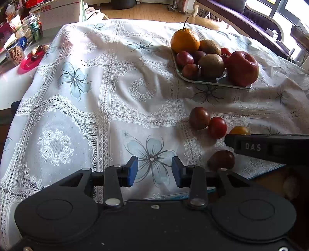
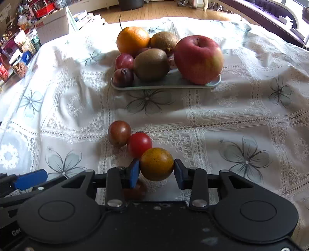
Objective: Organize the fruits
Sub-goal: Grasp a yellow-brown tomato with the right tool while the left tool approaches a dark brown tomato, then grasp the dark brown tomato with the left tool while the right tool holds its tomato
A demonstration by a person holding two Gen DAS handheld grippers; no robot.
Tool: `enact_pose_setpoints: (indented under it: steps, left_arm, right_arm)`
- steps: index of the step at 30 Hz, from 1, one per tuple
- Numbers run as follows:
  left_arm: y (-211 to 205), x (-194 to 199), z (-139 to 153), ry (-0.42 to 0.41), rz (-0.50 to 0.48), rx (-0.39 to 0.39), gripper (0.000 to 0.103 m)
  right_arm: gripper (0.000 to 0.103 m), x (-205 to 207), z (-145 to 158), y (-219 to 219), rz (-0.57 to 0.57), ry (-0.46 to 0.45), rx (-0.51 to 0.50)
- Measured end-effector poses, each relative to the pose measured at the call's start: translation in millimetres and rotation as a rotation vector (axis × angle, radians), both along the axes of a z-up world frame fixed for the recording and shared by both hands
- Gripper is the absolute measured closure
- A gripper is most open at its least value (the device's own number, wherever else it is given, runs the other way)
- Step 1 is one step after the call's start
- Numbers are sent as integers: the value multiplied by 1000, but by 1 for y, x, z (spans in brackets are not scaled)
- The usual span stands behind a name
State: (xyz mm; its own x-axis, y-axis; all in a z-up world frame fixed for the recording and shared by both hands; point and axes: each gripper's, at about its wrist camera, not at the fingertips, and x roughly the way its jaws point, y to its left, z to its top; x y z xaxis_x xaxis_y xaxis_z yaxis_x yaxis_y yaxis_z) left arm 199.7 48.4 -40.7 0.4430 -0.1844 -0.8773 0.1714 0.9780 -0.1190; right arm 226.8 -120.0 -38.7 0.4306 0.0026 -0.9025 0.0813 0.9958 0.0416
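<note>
Wooden plank floor [image 1: 154, 11] beyond far table edge, lit warm. Dark purple sofa [image 1: 241, 13] with pale carved frame along far right; bright windows [image 1: 289, 7] behind it, strong daylight falling across white lace tablecloth [image 1: 96, 77] with blue flower print. Cluttered counter [image 1: 11, 73] at left: jars, green can [image 1: 35, 29], boxes, pink dish [image 1: 29, 61]. Dark round bin [image 2: 131, 3] at far centre.
</note>
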Motion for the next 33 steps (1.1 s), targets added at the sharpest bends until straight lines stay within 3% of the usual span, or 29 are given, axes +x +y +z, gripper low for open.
enact_pose_setpoints:
  steps: [6, 14, 26, 28, 33]
  left_arm:
    - [-16, -3, 9, -4, -32, -19, 57]
    - [-59, -6, 18, -11, -110, -72, 56]
    - [-93, -11, -7, 18, -179, 32, 56]
    - [-93, -10, -10, 6, -178, 57, 50]
    - [-96, 2, -18, 40, -200, 21, 47]
  right_arm:
    - [64, -10, 24, -36, -59, -66, 36]
    - [64, -35, 33, -79, -115, -101, 88]
    - [64, -59, 32, -107, -136, -103, 129]
    - [64, -58, 29, -107, -140, -98, 132]
    - [64, -55, 25, -103, -137, -85, 143]
